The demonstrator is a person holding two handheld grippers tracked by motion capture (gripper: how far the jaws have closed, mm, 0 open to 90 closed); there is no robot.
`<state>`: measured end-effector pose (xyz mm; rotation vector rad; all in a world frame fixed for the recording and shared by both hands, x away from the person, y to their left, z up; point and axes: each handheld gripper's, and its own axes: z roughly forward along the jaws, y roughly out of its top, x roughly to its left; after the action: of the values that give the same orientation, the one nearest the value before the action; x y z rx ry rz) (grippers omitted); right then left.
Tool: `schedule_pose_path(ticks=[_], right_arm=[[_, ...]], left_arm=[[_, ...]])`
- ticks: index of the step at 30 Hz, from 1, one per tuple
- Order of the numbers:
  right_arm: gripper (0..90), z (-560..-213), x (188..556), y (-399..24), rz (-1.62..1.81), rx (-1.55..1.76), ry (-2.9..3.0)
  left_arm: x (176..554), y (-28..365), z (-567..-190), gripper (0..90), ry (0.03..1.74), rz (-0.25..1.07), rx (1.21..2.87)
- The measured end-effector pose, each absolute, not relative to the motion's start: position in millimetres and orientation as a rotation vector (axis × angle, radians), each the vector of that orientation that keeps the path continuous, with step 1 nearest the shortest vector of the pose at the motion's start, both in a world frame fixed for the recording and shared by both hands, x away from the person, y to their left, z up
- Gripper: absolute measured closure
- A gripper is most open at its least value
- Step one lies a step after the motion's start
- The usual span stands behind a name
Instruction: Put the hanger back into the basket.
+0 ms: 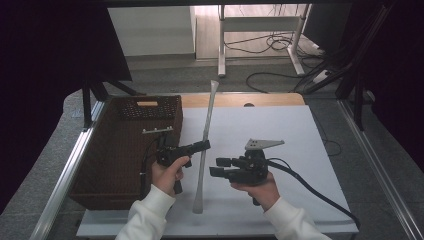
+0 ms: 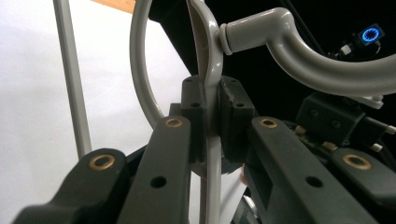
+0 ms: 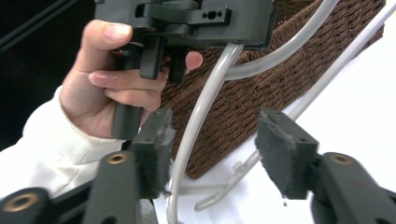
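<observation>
so the left gripper [image 1: 200, 146] is clamped on the hanger [image 1: 206, 145] mid-length, its long axis running away from the person, while the right gripper [image 1: 220, 167] sits wide apart just right of it, nearest the lower half

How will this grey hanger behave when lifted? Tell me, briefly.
Probably light and fairly stiff: the grey hanger is thin plastic yet looks straight while clamped in the left tool. Its smooth surface may slip or pivot in that grip. Held at one point, it could swing.
</observation>
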<state>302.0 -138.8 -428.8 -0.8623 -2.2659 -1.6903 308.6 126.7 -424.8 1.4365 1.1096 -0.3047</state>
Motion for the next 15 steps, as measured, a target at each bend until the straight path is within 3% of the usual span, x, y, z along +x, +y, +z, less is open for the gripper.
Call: schedule_pose_path(ticks=[6, 15], right_arm=[[38.7, -420, 294, -163, -1.732, -0.864, -2.253], [36.8, -420, 294, -209, -1.767, -0.941, -2.283]], left_arm=[[306, 125, -414, 82.4, 1.081, -0.309, 1.463], [306, 134, -389, 82.3, 1.046, -0.304, 1.530]])
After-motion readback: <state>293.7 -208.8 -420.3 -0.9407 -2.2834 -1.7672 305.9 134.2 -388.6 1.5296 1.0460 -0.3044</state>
